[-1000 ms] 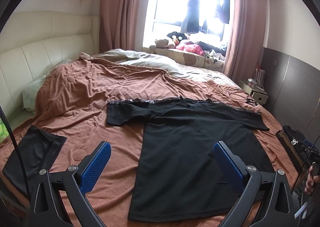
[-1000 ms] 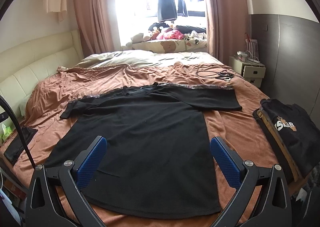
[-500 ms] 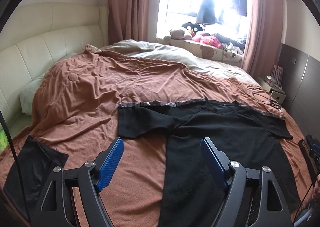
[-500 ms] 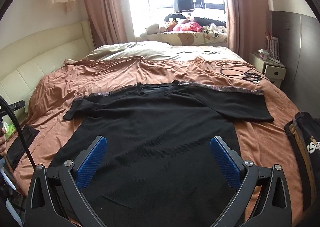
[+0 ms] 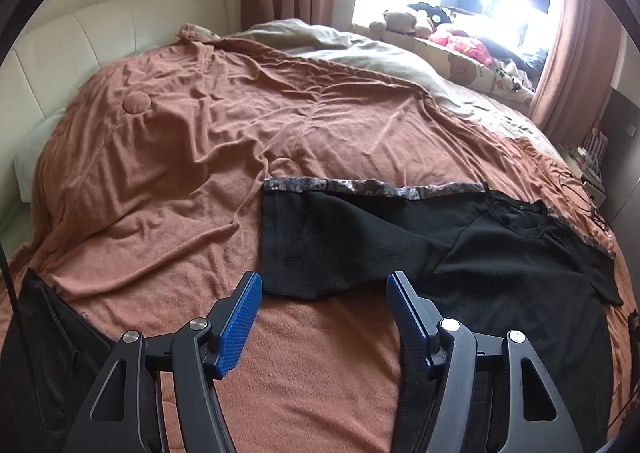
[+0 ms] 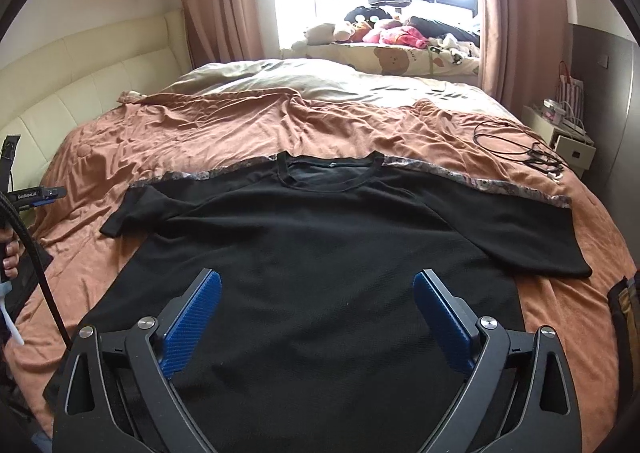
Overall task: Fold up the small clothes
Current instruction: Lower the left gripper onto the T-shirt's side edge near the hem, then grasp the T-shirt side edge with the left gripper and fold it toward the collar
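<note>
Since a second ago both views have closed in on the black short-sleeved T-shirt: the left gripper now looks at its left sleeve instead of its body, and its blue-padded jaws stand visibly narrower than before. Those jaws are closing with nothing between them; the sleeve's lower edge lies just beyond the tips, apart from the pads. The right gripper hovers over the middle of the shirt's body, jaws wide and just starting to narrow, empty, the fabric lying flat beneath them.

The T-shirt lies spread face-up on the rust-brown wrinkled bedspread, neck towards the window, both sleeves stretched out sideways, their upper edges along a strip of patterned trim on the bedspread. A dark folded garment sits at the near left edge of the bed. A coil of black cable lies on the far right of the bedspread, well apart from the shirt. At the left edge of the right wrist view a person's fingers show.
</note>
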`<state>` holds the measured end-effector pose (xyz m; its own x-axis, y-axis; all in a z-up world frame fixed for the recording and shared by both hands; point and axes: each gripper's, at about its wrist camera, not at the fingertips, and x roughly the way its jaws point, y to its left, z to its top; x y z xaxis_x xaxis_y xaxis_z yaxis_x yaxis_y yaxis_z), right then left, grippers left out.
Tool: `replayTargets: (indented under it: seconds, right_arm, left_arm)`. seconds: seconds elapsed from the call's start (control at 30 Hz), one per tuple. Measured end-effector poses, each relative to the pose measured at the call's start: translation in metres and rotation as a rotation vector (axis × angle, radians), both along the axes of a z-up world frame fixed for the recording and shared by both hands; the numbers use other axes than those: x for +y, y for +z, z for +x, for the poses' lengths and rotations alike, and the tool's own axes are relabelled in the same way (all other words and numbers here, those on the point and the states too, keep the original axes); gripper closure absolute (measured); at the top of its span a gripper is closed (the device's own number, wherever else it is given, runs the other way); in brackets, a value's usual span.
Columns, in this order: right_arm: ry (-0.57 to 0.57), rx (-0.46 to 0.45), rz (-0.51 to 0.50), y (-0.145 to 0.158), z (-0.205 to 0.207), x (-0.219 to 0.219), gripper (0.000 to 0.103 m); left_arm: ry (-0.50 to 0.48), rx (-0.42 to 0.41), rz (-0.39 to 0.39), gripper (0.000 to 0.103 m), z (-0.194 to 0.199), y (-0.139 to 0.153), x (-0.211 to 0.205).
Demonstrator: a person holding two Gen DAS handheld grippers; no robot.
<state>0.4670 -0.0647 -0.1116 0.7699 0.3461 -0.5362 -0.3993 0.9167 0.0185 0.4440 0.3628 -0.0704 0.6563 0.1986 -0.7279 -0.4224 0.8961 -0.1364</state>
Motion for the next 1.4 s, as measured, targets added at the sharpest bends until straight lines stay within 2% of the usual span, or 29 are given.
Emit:
replayTargets:
  seconds: [0.4,0.5,0.6,0.67,0.9,0.97,1.03,1.07,1.1,1.17,1.4]
  right_arm:
    - [0.099,0.055,0.0,-0.023,0.062,0.049,0.006]
    - [0.108,0.059,-0.004,-0.033,0.078,0.057,0.007]
    - [0.127,0.085,0.008,-0.042,0.094,0.067,0.014]
    - [0.142,0.109,0.011,-0.047,0.105,0.075,0.023]
    - [0.186,0.163,0.026,-0.06,0.133,0.098,0.032]
    - [0.196,0.181,0.039,-0.064,0.142,0.106,0.038]
    - [0.213,0.204,0.047,-0.069,0.15,0.115,0.043]
    - [0.224,0.216,0.051,-0.072,0.154,0.121,0.047]
    - [0.233,0.231,0.054,-0.075,0.158,0.127,0.049]
    - [0.244,0.261,0.064,-0.08,0.167,0.137,0.053]
    - [0.268,0.345,0.124,-0.094,0.196,0.172,0.066]
  left_arm:
    - [0.056,0.115,-0.114,0.038,0.055,-0.066,0.059]
    - [0.06,0.141,-0.138,0.045,0.067,-0.082,0.069]
    - [0.086,0.16,-0.165,0.049,0.075,-0.095,0.081]
    - [0.095,0.176,-0.174,0.049,0.081,-0.102,0.086]
    - [0.11,0.211,-0.253,0.05,0.091,-0.129,0.099]
    - [0.111,0.203,-0.256,0.051,0.091,-0.131,0.098]
    - [0.102,0.21,-0.243,0.064,0.094,-0.131,0.096]
    - [0.09,0.217,-0.24,0.079,0.096,-0.13,0.095]
    - [0.082,0.225,-0.242,0.088,0.097,-0.129,0.096]
    - [0.066,0.224,-0.247,0.1,0.1,-0.124,0.1]
    - [0.013,0.104,-0.256,0.1,0.098,-0.079,0.103]
